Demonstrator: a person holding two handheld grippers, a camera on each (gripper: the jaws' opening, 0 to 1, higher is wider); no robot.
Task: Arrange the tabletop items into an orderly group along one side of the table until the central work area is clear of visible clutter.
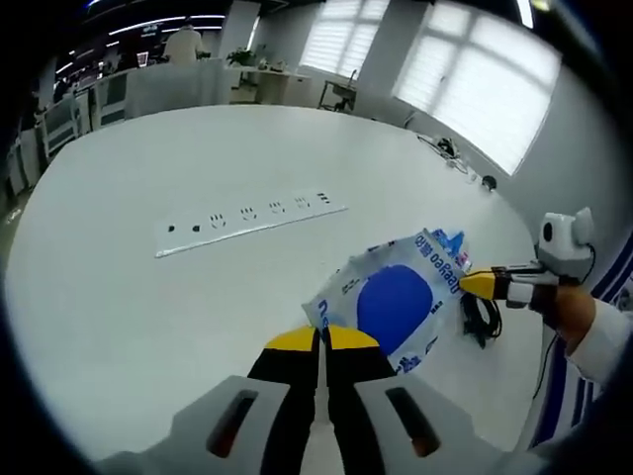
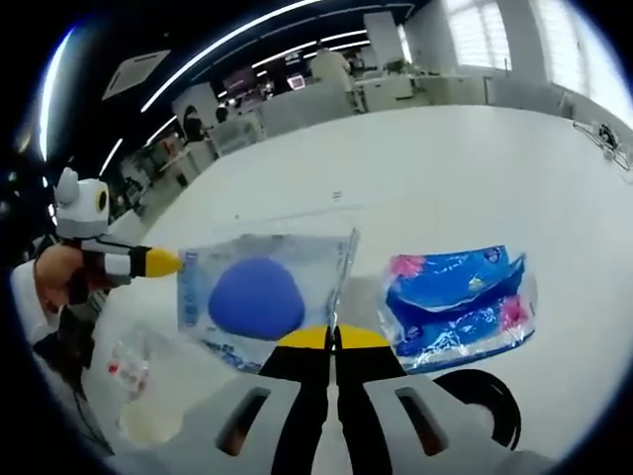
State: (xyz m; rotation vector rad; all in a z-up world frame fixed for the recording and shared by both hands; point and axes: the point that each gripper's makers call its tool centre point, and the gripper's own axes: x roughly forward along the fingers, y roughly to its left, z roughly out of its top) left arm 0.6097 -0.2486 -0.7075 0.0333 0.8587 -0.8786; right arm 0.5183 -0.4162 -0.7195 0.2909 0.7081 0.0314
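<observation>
Both pairs of jaws are pressed together on the clear packet [image 1: 396, 302] with the blue disc, the left gripper [image 1: 321, 338] pinching one edge and the right gripper [image 2: 331, 338] the opposite one. Just beside the clear packet lie a blue wipes pack [image 2: 460, 297] and a black cable coil [image 2: 485, 411] — beyond it, a power strip [image 1: 247, 223]. Likely step: carrying it; next, set it squarely beside the wipes pack.
</observation>
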